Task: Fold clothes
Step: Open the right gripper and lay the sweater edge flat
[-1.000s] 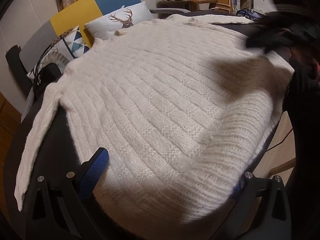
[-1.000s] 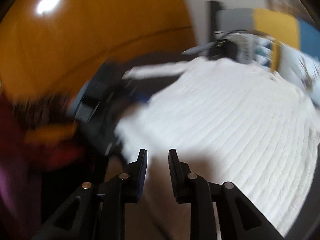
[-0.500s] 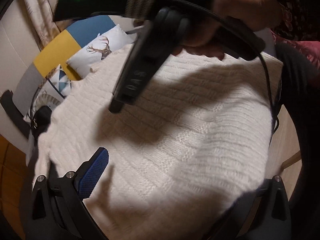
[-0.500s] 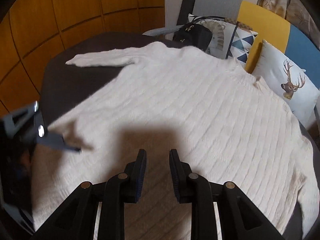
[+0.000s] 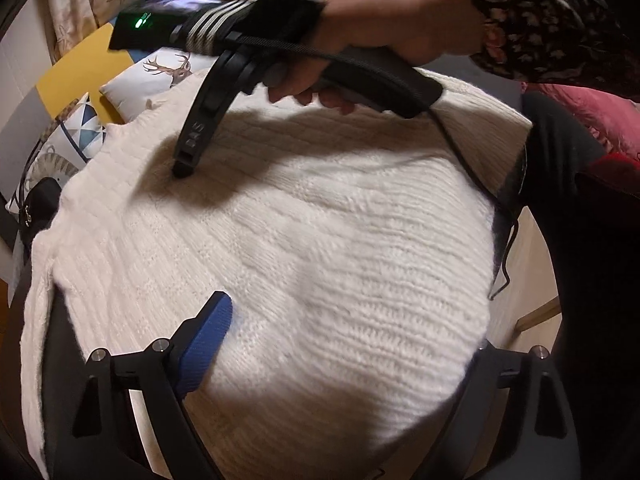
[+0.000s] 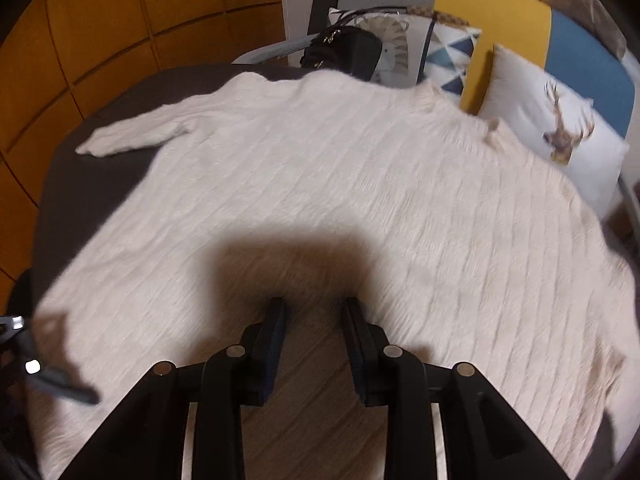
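Observation:
A white knit sweater [image 5: 320,248] lies spread flat on a dark table [image 6: 80,184], one sleeve [image 6: 132,136] stretched out to the side. My left gripper [image 5: 348,344] stands wide open at the hem, its blue pad [image 5: 208,340] resting on the knit, while the other finger is mostly hidden by the sweater's edge. A person's hand [image 5: 360,40] holds my right gripper [image 6: 314,320] over the sweater's body, fingers a little apart with nothing between them. In the left wrist view its fingertips [image 5: 184,166] point down and touch the knit near the collar end.
A black handbag [image 6: 344,52] and patterned cushions, one with a deer [image 6: 560,120], sit on the yellow and blue sofa [image 6: 496,12] just past the collar. An orange panelled wall [image 6: 120,20] is on the left. The person's dark clothing [image 5: 592,280] borders the table on the right.
The right gripper has swung in from the side over the sweater and come down toward the collar end. The left gripper has stayed at the hem, wide open.

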`<state>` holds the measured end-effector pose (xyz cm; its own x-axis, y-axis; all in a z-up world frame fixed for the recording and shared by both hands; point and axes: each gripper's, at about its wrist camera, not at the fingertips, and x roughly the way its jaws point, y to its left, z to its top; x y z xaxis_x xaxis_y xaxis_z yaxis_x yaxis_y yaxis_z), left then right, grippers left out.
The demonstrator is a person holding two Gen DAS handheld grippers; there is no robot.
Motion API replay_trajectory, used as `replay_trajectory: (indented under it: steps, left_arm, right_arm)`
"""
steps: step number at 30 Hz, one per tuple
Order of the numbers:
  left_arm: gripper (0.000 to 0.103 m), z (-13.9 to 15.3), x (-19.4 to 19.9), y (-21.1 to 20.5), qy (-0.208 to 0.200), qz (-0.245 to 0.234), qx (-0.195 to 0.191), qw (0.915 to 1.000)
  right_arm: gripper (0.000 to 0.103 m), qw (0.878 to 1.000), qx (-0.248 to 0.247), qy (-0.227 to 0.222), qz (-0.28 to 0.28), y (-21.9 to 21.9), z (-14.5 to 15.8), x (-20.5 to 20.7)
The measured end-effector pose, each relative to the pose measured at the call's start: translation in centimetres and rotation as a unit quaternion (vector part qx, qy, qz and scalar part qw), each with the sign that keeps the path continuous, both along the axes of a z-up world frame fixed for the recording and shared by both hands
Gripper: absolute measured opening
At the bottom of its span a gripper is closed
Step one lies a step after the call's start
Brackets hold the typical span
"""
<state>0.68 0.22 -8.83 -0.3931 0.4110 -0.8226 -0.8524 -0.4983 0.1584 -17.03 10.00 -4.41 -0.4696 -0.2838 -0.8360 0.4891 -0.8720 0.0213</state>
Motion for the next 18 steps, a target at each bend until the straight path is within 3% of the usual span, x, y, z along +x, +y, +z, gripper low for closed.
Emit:
replay_trajectory:
  steps: [5, 10, 14, 18]
  left_arm:
    - [0.09, -0.1, -0.3, -0.5, -0.002, 0.001, 0.009, 1.0]
    - [0.091, 0.2, -0.2, -1.3, 0.006, 0.007, 0.024, 0.9997]
    - [0.089, 1.2, 0.7, -3.0, -0.014, -0.016, 0.051, 0.9985]
    - [0.089, 2.0, 1.4, -5.4, -0.033, -0.036, 0.056, 0.9972]
  right_arm:
    - [0.028, 0.999, 0.012, 0.023, -0.023, -0.3, -0.4, -1.3]
    - [0.028, 0.999, 0.011, 0.032, -0.019, 0.4, 0.5, 0.1]
    - [0.029, 0.998, -0.04, 0.055, -0.013, 2.8, 3.3, 3.9]
    - [0.03, 0.996, -0.056, 0.071, -0.02, 6.1, 5.3, 9.3]
